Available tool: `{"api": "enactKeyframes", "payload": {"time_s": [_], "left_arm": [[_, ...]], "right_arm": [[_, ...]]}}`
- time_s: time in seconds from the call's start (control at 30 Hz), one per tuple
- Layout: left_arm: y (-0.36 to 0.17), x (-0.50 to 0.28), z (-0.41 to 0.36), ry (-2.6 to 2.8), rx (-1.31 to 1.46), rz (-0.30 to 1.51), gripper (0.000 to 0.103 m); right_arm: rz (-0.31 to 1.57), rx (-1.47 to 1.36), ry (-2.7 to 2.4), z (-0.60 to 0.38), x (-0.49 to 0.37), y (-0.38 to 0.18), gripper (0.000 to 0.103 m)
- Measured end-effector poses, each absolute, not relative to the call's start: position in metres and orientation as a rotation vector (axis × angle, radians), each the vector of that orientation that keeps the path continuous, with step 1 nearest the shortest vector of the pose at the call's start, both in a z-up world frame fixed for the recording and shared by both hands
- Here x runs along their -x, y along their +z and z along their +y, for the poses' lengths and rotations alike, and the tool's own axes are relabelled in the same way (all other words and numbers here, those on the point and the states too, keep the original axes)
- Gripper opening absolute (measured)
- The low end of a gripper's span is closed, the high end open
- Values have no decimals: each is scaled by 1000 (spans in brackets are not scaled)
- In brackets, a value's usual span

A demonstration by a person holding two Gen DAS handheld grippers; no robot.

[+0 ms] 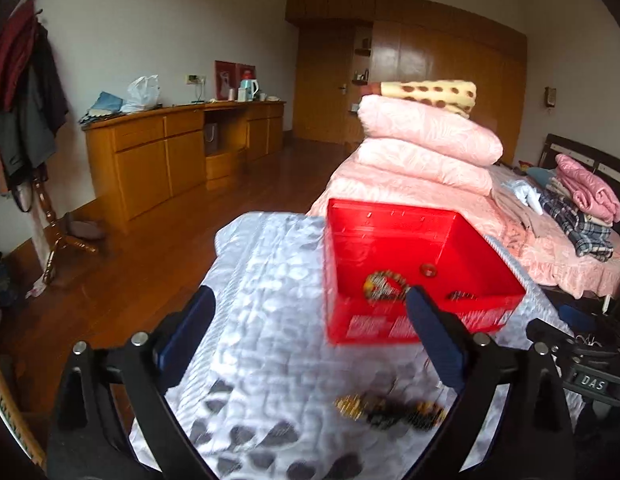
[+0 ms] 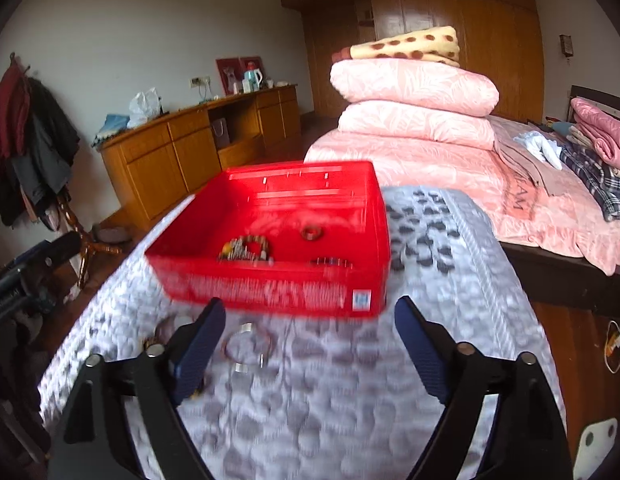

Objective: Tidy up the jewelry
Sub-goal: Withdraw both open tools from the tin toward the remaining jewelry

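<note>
Tongs of left gripper [image 1: 310, 344] stand wide apart, nothing between the pads, over grey-patterned cloth on the tabletop [image 1: 262, 280]. Beaded bracelet [image 1: 389, 410], blurred, lies on the cloth just before them. Red box [image 1: 413, 276] sits further back, holding a beaded bracelet [image 1: 383, 286], a small ring [image 1: 428, 270] and a dark piece [image 1: 461, 295]. Right tongs [image 2: 310, 344] likewise spread and empty; thin bangle [image 2: 248, 348] lies on the cloth near their left pad.

Red open box [image 2: 278, 280] near far edge of quilted surface, holding beaded bracelet [image 2: 246, 250], brown ring [image 2: 311, 233], dark bracelet [image 2: 329, 263]. Thin bangle [image 2: 248, 347] and beaded strand [image 1: 389, 410] nearer, outside box.
</note>
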State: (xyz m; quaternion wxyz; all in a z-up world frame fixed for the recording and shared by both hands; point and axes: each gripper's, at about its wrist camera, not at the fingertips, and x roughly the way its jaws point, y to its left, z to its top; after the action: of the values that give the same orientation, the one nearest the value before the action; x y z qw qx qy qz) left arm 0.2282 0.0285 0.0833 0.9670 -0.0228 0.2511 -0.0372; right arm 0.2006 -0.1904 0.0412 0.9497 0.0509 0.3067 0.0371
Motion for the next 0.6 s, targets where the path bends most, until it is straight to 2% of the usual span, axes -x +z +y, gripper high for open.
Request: {"api": "enactKeyframes", "payload": {"time_s": [0.23,0.6], "left_arm": [[63,-199,34,-48,2,541,96],[23,-165,35,-69,-43,607,97]], "right_arm": [[675,-78,80,-176,-177,22,96],[735,-126,166,-156,-162,-2,97]]}}
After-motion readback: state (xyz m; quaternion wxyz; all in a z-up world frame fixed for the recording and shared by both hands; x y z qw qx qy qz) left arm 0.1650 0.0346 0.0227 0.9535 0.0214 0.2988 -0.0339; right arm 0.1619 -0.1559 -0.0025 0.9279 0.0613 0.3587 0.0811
